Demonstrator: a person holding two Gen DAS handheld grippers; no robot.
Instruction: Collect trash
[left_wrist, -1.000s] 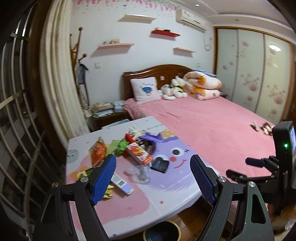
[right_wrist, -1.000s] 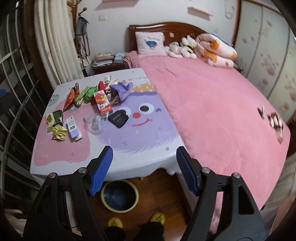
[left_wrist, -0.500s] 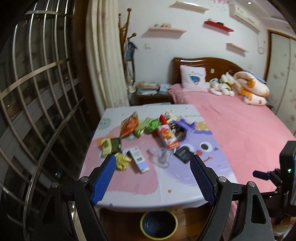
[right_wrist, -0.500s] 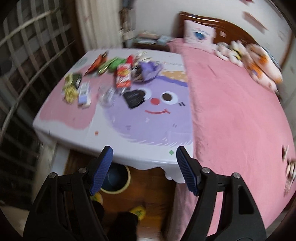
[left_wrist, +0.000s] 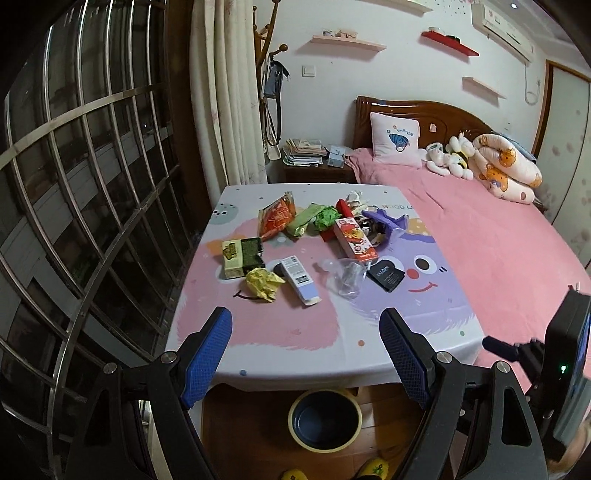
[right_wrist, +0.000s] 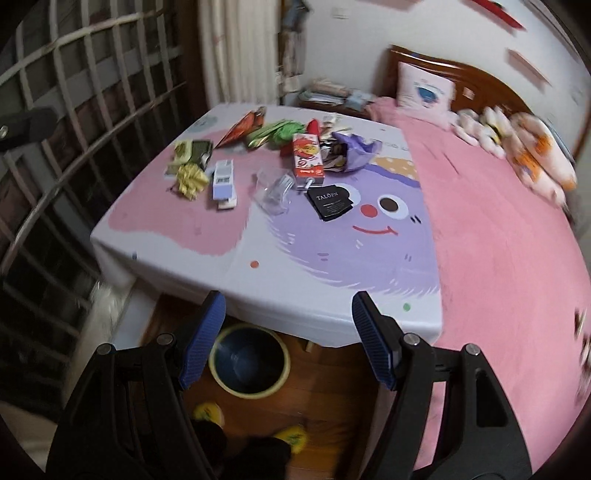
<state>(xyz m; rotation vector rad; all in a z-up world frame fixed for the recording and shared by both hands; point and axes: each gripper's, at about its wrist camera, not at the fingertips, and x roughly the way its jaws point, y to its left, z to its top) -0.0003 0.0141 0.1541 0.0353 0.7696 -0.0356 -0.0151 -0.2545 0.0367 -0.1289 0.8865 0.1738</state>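
We look down on a counter (left_wrist: 332, 332) draped in a pink-and-purple cartoon cloth, beside a pink-covered bed (left_wrist: 498, 240). The trash lies on its far half: a crumpled yellow wrapper (left_wrist: 263, 283), a red juice carton (left_wrist: 354, 239) and a clear plastic cup (left_wrist: 345, 275). Below the near edge sits a yellow-rimmed blue bin (left_wrist: 324, 419), partly cut off. Left claw (left_wrist: 306, 354) and right claw (right_wrist: 284, 339) are spread, empty. The right view is blurred.

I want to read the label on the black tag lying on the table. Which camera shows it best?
The right wrist view: the black tag sits larger there, its white lettering legible despite some blur. In the left wrist view it is sharp but smaller, its print harder to read.
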